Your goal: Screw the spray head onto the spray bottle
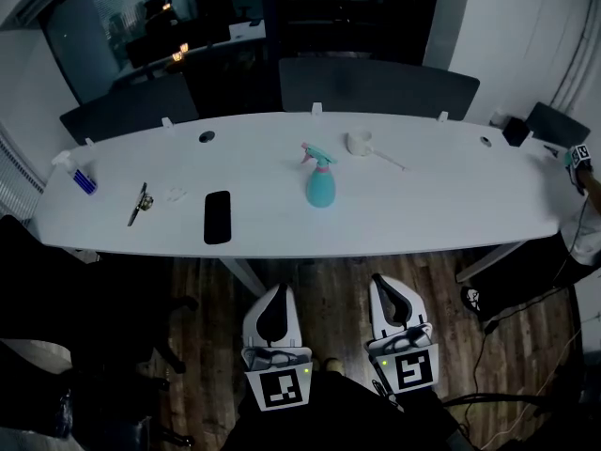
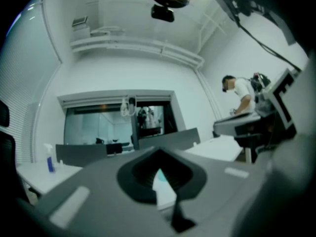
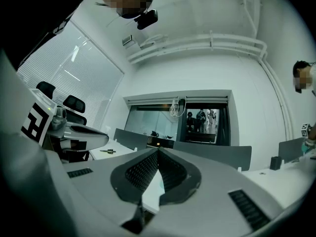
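Observation:
On the white table (image 1: pixel 404 214) a teal spray bottle (image 1: pixel 320 184) stands upright near the middle, with a teal spray head (image 1: pixel 316 155) and its pink nozzle sitting on top. My left gripper (image 1: pixel 279 289) and right gripper (image 1: pixel 380 282) hang side by side below the table's near edge, over the wooden floor and well short of the bottle. Both point toward the table. In the left gripper view the left gripper (image 2: pixel 159 153) has its jaws shut with nothing held. The right gripper (image 3: pixel 158 151) looks the same in the right gripper view.
A black phone (image 1: pixel 217 216), a small metal tool (image 1: pixel 140 203) and a small blue bottle (image 1: pixel 83 178) lie on the table's left part. A white cup (image 1: pixel 360 142) and a thin stick (image 1: pixel 390 160) sit behind the teal bottle. Dark chairs (image 1: pixel 376 85) line the far side; another person (image 1: pixel 584 172) stands at the right end.

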`<state>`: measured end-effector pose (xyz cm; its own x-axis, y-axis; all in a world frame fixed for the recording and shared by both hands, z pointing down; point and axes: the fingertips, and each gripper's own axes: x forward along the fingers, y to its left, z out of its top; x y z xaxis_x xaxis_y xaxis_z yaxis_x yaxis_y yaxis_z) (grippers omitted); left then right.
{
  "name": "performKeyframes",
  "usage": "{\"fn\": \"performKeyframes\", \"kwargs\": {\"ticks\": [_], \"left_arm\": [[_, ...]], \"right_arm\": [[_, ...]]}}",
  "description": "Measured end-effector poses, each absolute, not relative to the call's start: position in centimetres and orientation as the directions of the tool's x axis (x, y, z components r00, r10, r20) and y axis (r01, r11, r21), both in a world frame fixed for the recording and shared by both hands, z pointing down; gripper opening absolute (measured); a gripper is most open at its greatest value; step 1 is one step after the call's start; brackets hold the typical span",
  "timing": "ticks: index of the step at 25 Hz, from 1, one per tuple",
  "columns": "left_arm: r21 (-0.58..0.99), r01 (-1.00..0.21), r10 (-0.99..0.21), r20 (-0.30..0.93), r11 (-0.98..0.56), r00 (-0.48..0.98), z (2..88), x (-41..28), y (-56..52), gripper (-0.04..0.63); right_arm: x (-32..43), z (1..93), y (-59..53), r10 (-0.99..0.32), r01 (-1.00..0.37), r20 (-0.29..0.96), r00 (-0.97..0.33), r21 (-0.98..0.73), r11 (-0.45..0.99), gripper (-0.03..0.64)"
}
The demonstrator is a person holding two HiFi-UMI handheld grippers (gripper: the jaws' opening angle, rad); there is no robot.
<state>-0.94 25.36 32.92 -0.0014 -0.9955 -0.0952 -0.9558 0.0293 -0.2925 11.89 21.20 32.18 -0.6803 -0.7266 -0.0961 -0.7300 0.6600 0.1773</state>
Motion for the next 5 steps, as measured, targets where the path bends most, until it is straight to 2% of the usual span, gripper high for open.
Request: {"fn": "performKeyframes", "kwargs": {"ticks": [5], "left_arm": [[-0.344,-0.939,-0.993,-0.117,0.012,0.030,32.5,0.6,25.2,0.002]], "right_arm": [[12.0,32.1,21.2,-0.723,-0.729,-0.109,-0.682,0.179,0.661,0.005]]}}
